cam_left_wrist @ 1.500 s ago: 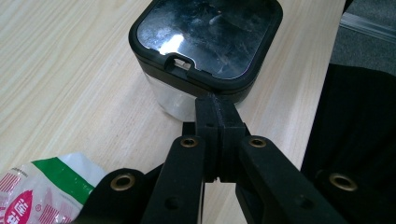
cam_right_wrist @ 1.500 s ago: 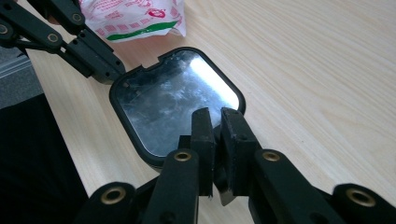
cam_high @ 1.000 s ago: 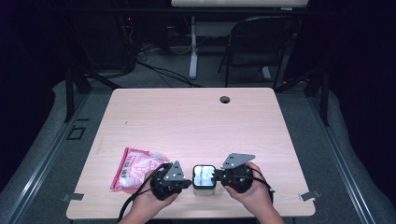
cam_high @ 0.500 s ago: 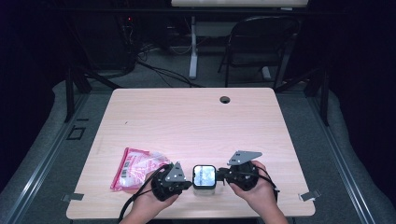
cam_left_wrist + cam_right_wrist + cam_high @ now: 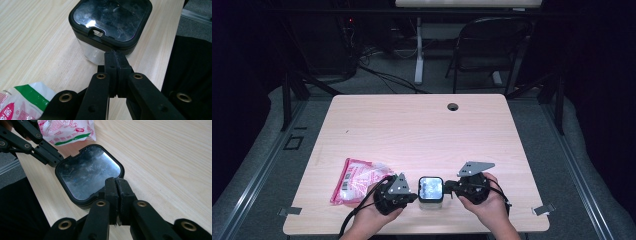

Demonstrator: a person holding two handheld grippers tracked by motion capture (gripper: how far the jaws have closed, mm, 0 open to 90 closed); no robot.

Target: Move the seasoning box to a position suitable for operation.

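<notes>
Dark room, chair at top of high view; pale wood table (image 5: 412,130) filling centre. Box (image 5: 431,190) sitting at lower centre, near front edge, pink packet (image 5: 357,179) lying to its left. Box looking rigid, light: clear walls, black lid with glossy, probably slippery top. Best hold seeming on lid rim or side walls. Left gripper (image 5: 117,60) pressing against lid edge, jaws closed together, gripping nothing. Right gripper (image 5: 116,185) touching opposite lid edge, jaws likewise closed, empty.
</notes>
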